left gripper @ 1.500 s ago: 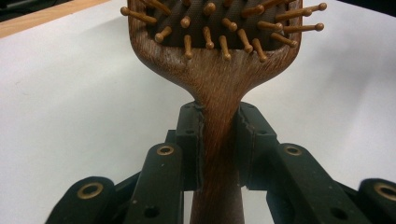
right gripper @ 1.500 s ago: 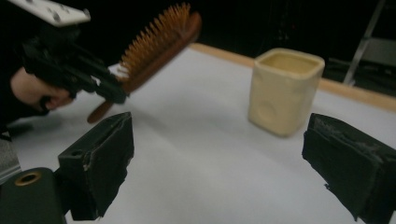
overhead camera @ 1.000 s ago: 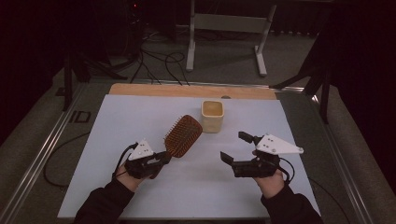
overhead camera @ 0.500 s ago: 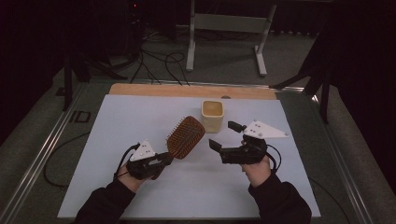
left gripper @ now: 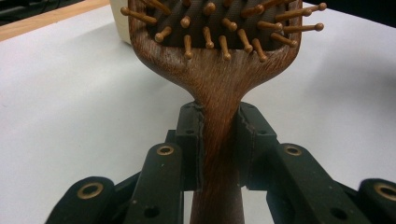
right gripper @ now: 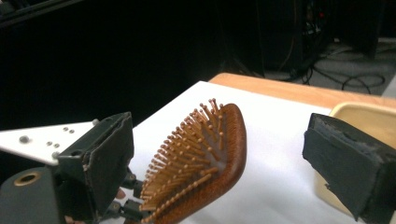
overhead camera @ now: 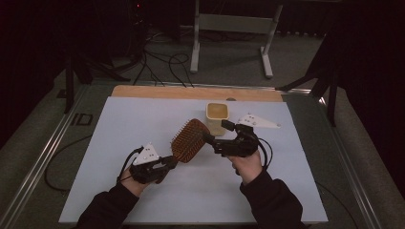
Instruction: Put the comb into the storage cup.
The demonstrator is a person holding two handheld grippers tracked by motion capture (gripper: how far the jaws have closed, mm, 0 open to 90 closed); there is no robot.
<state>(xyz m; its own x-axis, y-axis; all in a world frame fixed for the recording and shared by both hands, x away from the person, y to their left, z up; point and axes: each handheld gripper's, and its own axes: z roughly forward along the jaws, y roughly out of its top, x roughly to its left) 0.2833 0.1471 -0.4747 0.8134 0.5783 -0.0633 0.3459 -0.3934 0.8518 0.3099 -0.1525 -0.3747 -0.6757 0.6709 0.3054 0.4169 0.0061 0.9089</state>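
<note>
Wooden and reddish-brown, the hairbrush (overhead camera: 187, 141) hangs tilted above the middle of the desk's white sheet (overhead camera: 119, 124), its bristled head raised toward the far edge and its handle pointing down toward the near left corner. The left gripper (overhead camera: 165, 165) is clamped on that handle: in the left gripper view the two black jaws press against either side of the narrow neck of the hairbrush (left gripper: 219, 107), just below where it widens into the head, and the bristle pins stand out toward the camera. The right gripper (overhead camera: 216, 135) sits just to the right of the brush head, its jaws spread apart and gripping nothing. In the right gripper view the hairbrush (right gripper: 205, 158) lies ahead between the two open pads, nearer the left one and touching neither, with its bristles facing left and its smooth back facing right. A pale yellow container (overhead camera: 219, 114) stands on the sheet near the far edge, just behind the right gripper, and it also shows behind the right pad in the right gripper view. A wooden strip (overhead camera: 157, 91) runs along the far edge of the desk.
</note>
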